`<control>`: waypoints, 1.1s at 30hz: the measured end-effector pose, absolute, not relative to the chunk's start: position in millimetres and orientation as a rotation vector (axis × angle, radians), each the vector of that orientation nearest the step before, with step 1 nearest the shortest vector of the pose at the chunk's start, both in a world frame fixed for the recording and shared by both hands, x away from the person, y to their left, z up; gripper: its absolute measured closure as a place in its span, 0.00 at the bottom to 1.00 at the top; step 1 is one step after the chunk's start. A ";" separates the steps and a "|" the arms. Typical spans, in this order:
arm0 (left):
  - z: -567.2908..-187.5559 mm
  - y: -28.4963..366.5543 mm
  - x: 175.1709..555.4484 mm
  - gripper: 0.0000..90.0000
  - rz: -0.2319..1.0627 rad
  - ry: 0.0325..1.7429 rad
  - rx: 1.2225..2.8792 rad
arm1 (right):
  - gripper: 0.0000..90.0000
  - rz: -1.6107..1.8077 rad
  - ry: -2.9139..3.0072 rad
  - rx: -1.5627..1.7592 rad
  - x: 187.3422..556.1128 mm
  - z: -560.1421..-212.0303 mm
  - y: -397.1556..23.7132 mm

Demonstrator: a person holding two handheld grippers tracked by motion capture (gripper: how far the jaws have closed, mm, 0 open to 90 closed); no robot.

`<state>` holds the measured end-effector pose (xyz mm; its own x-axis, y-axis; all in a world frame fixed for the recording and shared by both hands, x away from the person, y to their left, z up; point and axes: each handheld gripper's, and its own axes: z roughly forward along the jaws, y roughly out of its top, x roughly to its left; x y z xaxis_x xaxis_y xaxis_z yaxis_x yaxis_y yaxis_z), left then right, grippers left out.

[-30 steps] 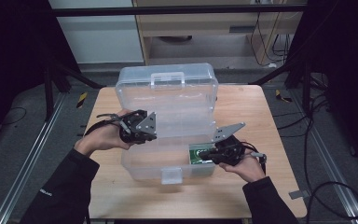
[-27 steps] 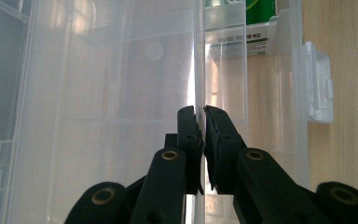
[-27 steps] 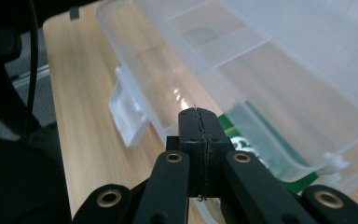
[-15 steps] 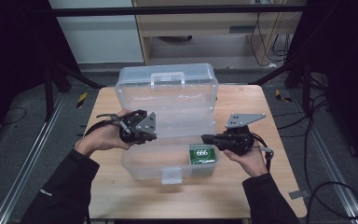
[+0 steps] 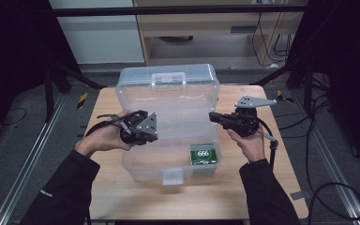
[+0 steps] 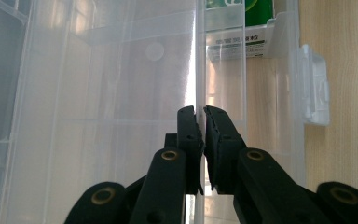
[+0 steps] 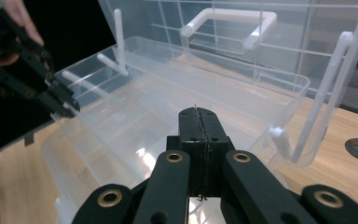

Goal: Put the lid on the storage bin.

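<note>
Left gripper view: my left gripper (image 6: 201, 115) jaws are pinching the clear box (image 5: 168, 164) wall; right gripper (image 5: 214, 116) jaws closed, empty at 3 o'clock. I'm risking the wall slipping out and the box shifting.

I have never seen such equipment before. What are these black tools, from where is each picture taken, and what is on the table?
A person holds a two-jaw gripper in each hand. One picture is from a camera above the wooden table; the other two are from cameras riding on the grippers, looking along their black jaws. On the table stands a clear plastic box with its lid raised; a green packet lies inside. The left gripper is clamped on a thin wall of the box. The right gripper is shut and holds nothing, beside the box.
</note>
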<state>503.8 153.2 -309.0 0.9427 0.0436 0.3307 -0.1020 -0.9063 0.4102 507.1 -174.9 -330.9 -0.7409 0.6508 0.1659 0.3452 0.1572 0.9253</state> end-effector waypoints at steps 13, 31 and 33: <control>-311.3 154.2 501.1 0.94 0.458 -0.048 2.661 | 1.00 1.584 2.076 1.073 531.4 -329.2 -179.0; -315.0 153.2 497.8 0.93 0.407 -0.050 2.675 | 1.00 1.550 2.059 1.123 532.8 -330.8 -184.4; -315.4 152.9 497.4 0.93 0.400 -0.057 2.682 | 1.00 1.550 2.061 1.126 533.1 -331.0 -184.8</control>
<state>497.4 152.9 -315.4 0.9576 0.0218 0.2872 -0.1009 -0.9086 0.4053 533.1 -184.8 -331.0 -0.6350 0.7478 0.1938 0.3934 0.0972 0.9142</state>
